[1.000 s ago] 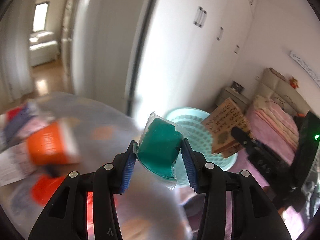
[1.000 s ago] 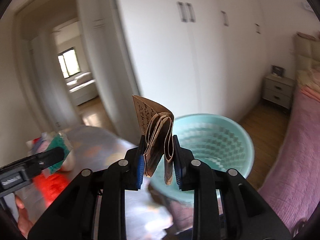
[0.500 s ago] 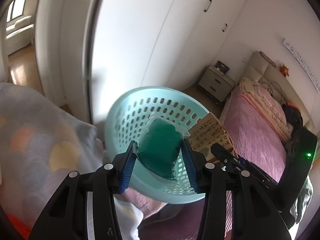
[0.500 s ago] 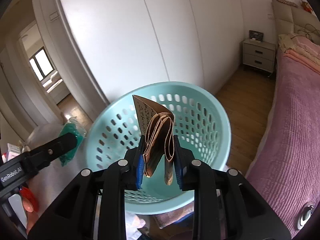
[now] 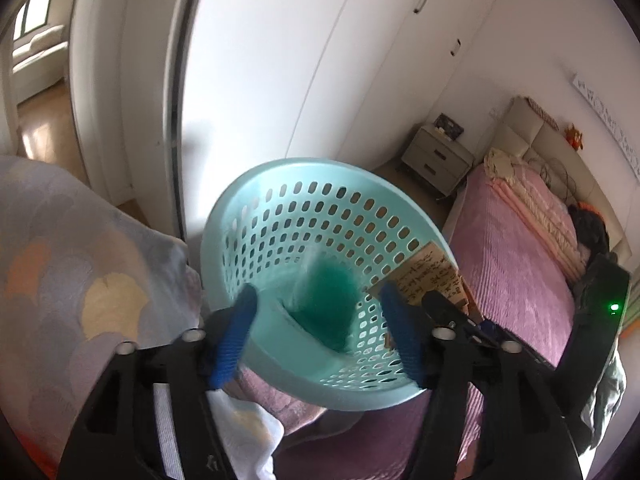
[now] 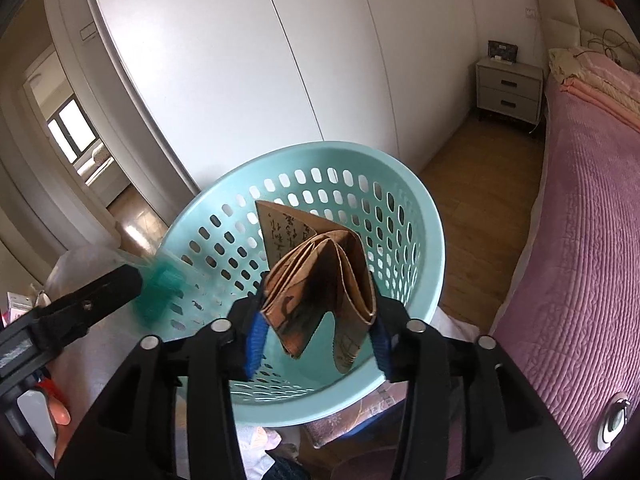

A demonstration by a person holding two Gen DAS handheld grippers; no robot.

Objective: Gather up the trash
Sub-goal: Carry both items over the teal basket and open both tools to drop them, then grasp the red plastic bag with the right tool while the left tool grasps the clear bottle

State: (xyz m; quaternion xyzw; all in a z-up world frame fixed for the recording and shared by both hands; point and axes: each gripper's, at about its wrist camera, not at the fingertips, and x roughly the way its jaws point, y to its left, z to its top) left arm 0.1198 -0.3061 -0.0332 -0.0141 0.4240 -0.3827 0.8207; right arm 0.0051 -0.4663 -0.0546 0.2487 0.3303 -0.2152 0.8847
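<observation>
A pale turquoise laundry basket (image 6: 404,184) of smooth, slightly glossy moulded plastic, its wall pierced with oval holes, is seen beside a bed (image 6: 584,216) covered in ribbed, matt pink cloth. Creased, matt brown paper (image 6: 320,268) printed with dark script is pinched between ridged blue fingers (image 6: 256,340) on matt black plastic arms fitted with shiny metal pins. A green packet (image 5: 326,304) in clear, glossy film is blurred. Wardrobe doors (image 6: 248,60) are finished in smooth white, the floor (image 6: 476,184) in polished wood.
</observation>
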